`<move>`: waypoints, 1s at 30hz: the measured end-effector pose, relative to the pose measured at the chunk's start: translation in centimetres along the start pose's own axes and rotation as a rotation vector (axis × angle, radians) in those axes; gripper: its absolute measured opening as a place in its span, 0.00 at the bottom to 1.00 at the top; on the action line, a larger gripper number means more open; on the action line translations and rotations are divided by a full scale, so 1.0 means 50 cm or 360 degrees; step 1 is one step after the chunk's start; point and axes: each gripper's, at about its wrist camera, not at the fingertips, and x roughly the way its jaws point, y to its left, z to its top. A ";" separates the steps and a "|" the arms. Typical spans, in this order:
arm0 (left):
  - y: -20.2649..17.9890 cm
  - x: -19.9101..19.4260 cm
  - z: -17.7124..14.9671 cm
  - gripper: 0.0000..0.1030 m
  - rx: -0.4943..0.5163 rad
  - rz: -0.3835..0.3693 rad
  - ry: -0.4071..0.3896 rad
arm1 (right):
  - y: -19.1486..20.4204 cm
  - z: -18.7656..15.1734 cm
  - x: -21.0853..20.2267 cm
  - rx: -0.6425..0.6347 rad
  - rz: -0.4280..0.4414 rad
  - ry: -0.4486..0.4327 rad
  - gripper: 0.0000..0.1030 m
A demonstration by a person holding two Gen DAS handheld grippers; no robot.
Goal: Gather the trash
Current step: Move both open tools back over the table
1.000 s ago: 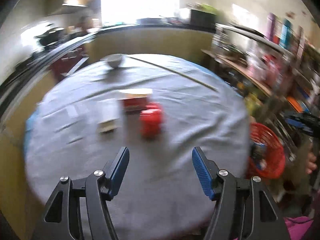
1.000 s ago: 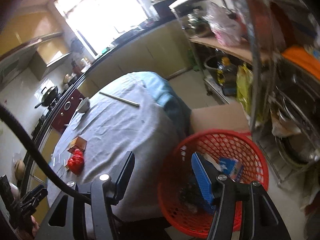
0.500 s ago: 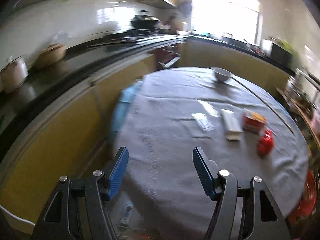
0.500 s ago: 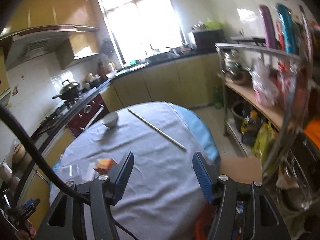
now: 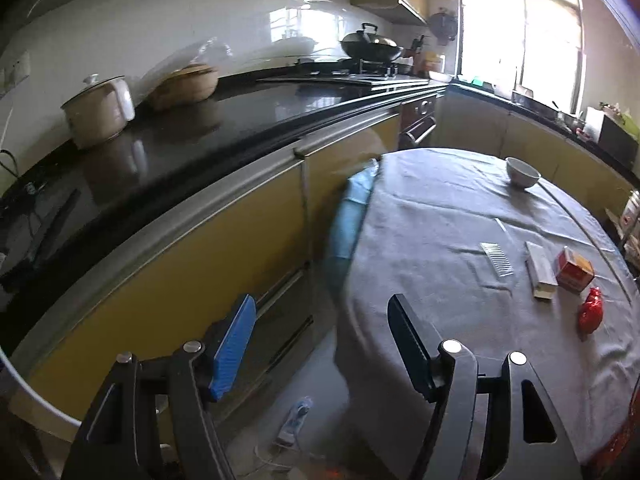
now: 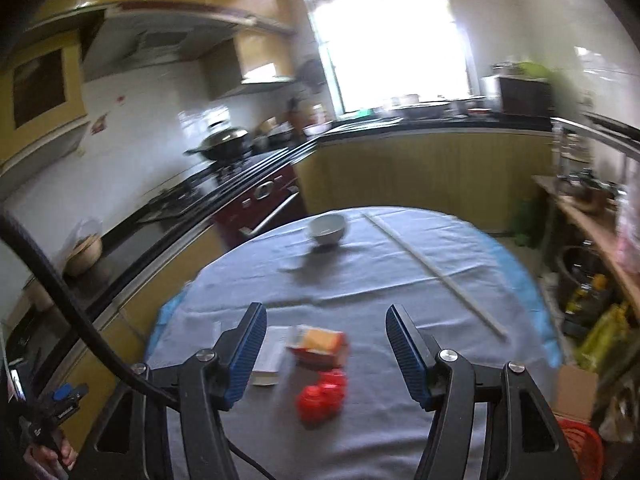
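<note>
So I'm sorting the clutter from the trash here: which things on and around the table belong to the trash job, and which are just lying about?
Job:
red wrapper
red box
white box
comb-like strip
red basket

Lying about:
bowl
long stick
wok
pots on the counter

Both grippers are open and empty.
</note>
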 end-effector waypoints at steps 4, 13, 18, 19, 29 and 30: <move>0.007 -0.021 0.000 0.68 0.0010 0.0066 0.0003 | 0.051 -0.021 0.068 -0.0037 0.0175 0.0086 0.64; -0.069 -0.062 0.027 0.72 0.0156 0.0154 -0.0033 | 0.072 -0.071 0.166 0.0009 0.0460 0.0207 0.64; -0.165 -0.057 0.050 0.73 0.0237 0.0041 -0.0023 | 0.011 -0.100 0.181 0.0082 0.0482 0.0238 0.64; -0.189 -0.053 0.054 0.73 0.0253 0.0005 -0.0015 | -0.012 -0.106 0.182 0.0111 0.0467 0.0240 0.64; -0.428 0.039 0.088 0.73 0.0444 -0.0278 0.0124 | -0.240 -0.150 0.182 0.0455 0.0298 0.0255 0.64; -0.446 0.057 0.091 0.73 0.0456 -0.0294 0.0152 | -0.258 -0.157 0.182 0.0483 0.0285 0.0259 0.64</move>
